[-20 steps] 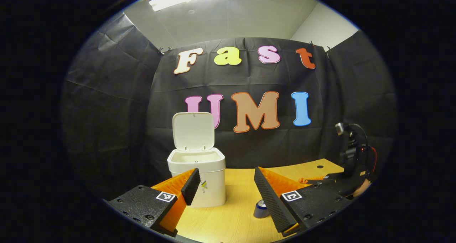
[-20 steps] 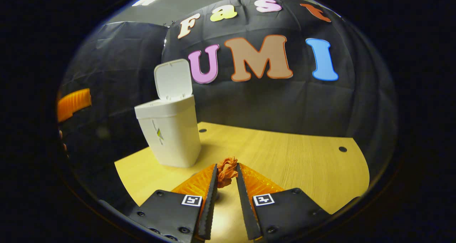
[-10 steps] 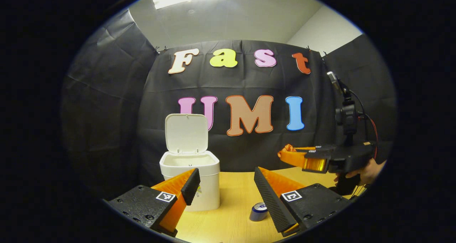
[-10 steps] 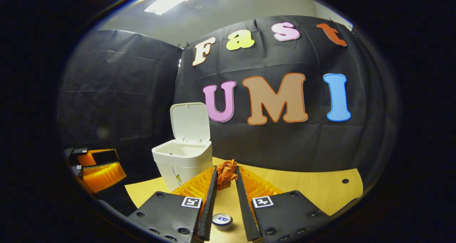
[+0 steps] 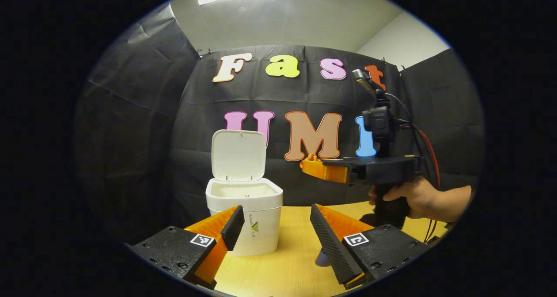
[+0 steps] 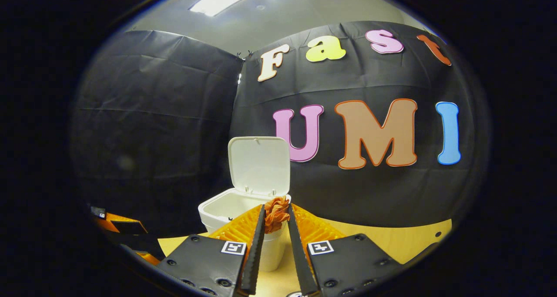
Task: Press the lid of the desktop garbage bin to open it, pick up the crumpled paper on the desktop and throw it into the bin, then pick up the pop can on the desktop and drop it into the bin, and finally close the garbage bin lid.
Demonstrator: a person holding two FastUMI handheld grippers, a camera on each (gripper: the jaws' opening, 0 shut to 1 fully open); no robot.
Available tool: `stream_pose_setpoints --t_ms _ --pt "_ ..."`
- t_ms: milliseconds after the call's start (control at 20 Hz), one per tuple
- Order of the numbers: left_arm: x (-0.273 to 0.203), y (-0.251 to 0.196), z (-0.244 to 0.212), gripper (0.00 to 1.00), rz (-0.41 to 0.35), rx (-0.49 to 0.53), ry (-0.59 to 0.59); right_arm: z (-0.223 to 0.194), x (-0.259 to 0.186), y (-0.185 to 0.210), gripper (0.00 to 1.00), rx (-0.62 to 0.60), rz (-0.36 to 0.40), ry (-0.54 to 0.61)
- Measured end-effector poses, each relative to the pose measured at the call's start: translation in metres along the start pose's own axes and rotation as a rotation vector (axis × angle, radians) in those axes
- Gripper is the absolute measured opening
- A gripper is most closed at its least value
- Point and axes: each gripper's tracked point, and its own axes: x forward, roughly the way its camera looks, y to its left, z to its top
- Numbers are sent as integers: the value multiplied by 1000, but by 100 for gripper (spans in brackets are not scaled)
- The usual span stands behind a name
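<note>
From my left gripper view, going left to right, I count one white bin standing on the wooden table, its one lid tipped up and back so the mouth is uncovered. My left gripper sits low and near with its two fingers spread wide apart, nothing between them. Just beside its right finger a sliver of the one pop can stands on the table. Further right, a hand carries my right gripper in the air, to the right of the bin and higher than its rim. In the right gripper view, its two fingers pinch the one crumpled paper, with the bin just beyond.
</note>
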Motion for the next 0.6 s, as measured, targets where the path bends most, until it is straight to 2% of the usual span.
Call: stream_pose_setpoints --t_ms 150,200,300,400,500,550,600 --pt "-3 18 -6 92 9 1 11 -13 38 17 39 -19 5 33" --pt "-4 24 -7 92 13 1 14 -17 52 22 35 -19 9 50" --pt "-5 35 -11 92 23 -2 21 -29 74 28 39 -16 7 77" --pt "-7 44 -15 92 33 -4 30 -38 93 32 36 -7 5 104" --pt "-5 50 -17 92 42 -4 38 -50 104 37 49 -8 0 127" --pt "-6 52 -18 92 46 -4 41 -52 109 39 51 -9 0 131" --pt "-6 54 -20 92 49 -4 42 -54 109 41 46 -13 -3 132"
